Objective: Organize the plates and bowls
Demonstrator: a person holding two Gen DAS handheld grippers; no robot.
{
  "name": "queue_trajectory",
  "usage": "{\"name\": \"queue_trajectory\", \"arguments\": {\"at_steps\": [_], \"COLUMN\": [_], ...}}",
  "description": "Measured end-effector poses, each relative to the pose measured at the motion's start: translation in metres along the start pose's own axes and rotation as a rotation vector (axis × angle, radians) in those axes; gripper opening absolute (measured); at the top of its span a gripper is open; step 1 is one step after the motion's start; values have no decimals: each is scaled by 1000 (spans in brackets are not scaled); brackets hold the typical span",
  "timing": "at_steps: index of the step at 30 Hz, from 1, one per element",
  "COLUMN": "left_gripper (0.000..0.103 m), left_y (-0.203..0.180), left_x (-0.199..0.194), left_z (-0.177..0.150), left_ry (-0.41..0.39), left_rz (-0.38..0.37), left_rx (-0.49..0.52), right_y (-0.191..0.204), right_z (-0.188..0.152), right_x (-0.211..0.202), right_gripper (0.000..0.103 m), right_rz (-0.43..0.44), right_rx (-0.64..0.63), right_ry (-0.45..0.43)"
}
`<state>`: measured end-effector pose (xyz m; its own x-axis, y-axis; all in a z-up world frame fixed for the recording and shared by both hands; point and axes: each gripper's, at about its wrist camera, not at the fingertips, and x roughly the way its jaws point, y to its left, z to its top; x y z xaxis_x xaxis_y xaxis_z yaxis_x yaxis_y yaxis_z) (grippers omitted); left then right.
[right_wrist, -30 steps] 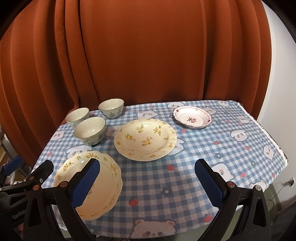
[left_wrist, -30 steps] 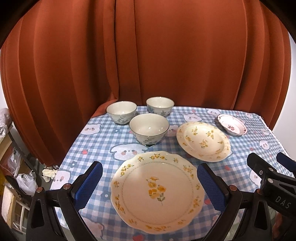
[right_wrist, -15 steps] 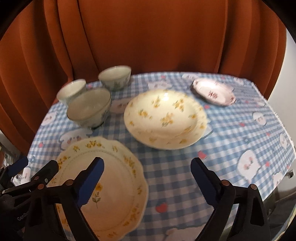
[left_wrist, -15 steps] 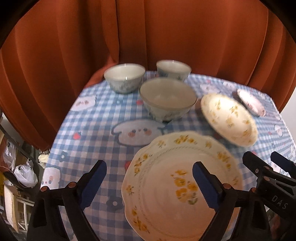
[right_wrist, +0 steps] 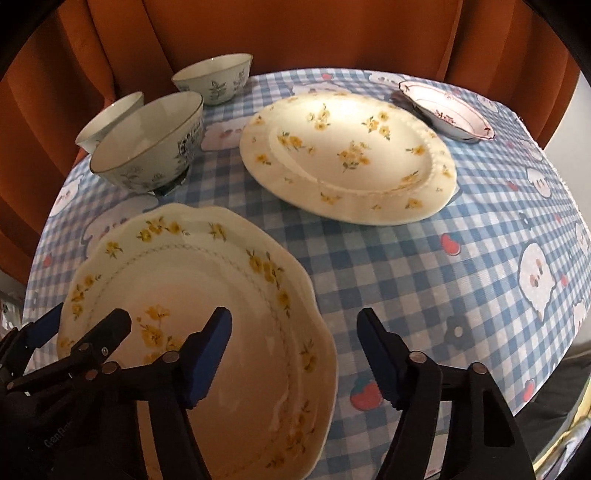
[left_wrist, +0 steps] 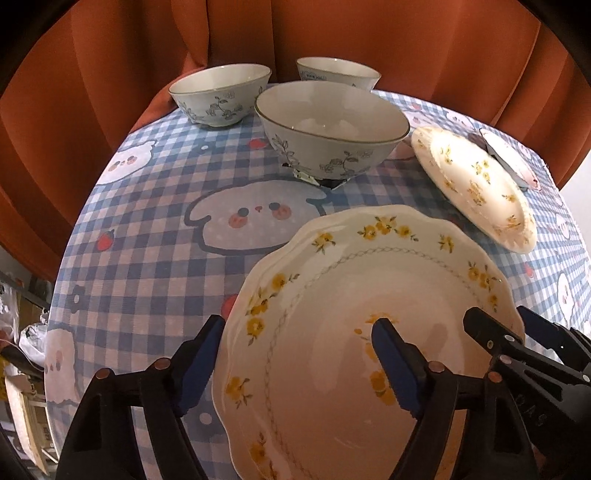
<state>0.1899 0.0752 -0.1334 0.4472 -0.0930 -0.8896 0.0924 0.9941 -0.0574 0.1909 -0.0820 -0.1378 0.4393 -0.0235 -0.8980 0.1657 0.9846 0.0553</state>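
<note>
A scalloped plate with yellow flowers (left_wrist: 332, 332) (right_wrist: 207, 280) lies at the table's near edge. My left gripper (left_wrist: 297, 360) straddles its left rim, one finger outside the rim and the other over the plate's middle. Its jaws are closing, and the pads do not touch the plate. My right gripper (right_wrist: 295, 356) straddles the plate's right rim in the same way, also closing without contact. Each gripper shows in the other's view: the right gripper (left_wrist: 502, 321) and the left gripper (right_wrist: 88, 317). Beyond lie a round flowered plate (right_wrist: 347, 155) (left_wrist: 476, 184) and a large bowl (left_wrist: 332, 136) (right_wrist: 147, 144).
Two smaller bowls (left_wrist: 221, 94) (left_wrist: 338, 75) stand at the back near the orange curtain (left_wrist: 332, 29). A small dish with a pink pattern (right_wrist: 447, 110) sits at the back right. The blue checked tablecloth (right_wrist: 461, 266) drops off at the right and near edges.
Both grippers have come down and tilted toward the scalloped plate, which now looms large between their fingers. Both pairs of jaws have narrowed. The dishes have not moved.
</note>
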Motion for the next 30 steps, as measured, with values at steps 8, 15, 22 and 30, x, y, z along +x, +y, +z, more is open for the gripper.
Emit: {"name": "queue_trajectory", "arguments": {"at_steps": [8, 15, 22, 30], "left_gripper": [79, 78, 78, 79], "left_y": [-2, -3, 2, -2], "left_x": [12, 16, 15, -2], "left_z": [4, 7, 13, 22], "left_ry": [42, 61, 95, 83], "left_rz": [28, 22, -10, -45], "left_rx": [34, 62, 85, 114], "right_y": [12, 15, 21, 22], "right_z": [2, 5, 9, 15], "right_x": [10, 13, 7, -15], "right_gripper": [60, 60, 60, 60], "right_rz": [-30, -62, -103, -121], "right_rx": [-18, -6, 4, 40], "right_ry": [53, 80, 95, 89]}}
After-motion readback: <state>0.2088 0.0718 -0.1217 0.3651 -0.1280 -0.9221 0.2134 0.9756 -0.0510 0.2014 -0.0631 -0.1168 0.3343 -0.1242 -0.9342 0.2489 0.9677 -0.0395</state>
